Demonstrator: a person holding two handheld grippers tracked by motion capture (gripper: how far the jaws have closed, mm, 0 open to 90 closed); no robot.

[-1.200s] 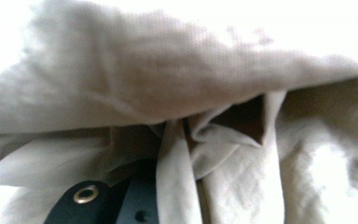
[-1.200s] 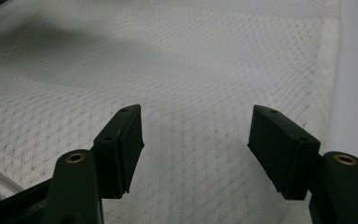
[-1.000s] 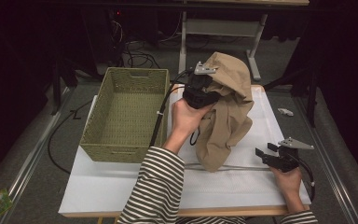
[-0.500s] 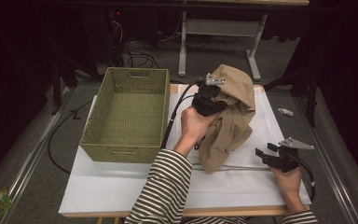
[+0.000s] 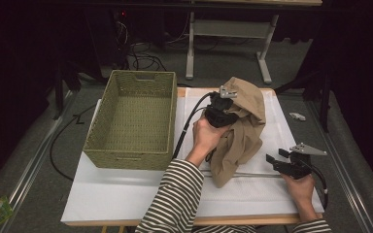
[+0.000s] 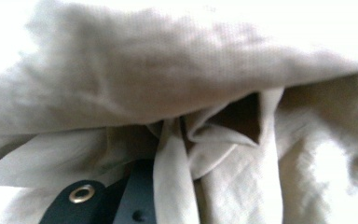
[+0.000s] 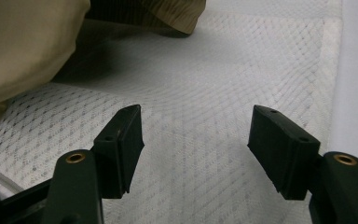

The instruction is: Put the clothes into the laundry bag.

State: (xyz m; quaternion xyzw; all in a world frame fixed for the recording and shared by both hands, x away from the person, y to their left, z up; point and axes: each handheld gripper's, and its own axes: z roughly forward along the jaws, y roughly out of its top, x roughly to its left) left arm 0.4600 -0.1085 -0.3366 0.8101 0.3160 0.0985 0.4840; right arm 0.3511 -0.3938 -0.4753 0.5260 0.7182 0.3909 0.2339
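A white-topped table (image 5: 126,194) with a wooden front edge carries everything. A white quilted mat (image 5: 272,189) covers its right part, its diamond stitching clear in the right gripper view (image 7: 223,93). On the bare left part stands a green woven basket (image 5: 133,121), just beside the mat. The lower end of a tan cloth (image 5: 233,160) trails down onto the mat near its middle.

Woven basket (image 5: 131,119) blocks the left; bare mat (image 5: 252,194) lies near.
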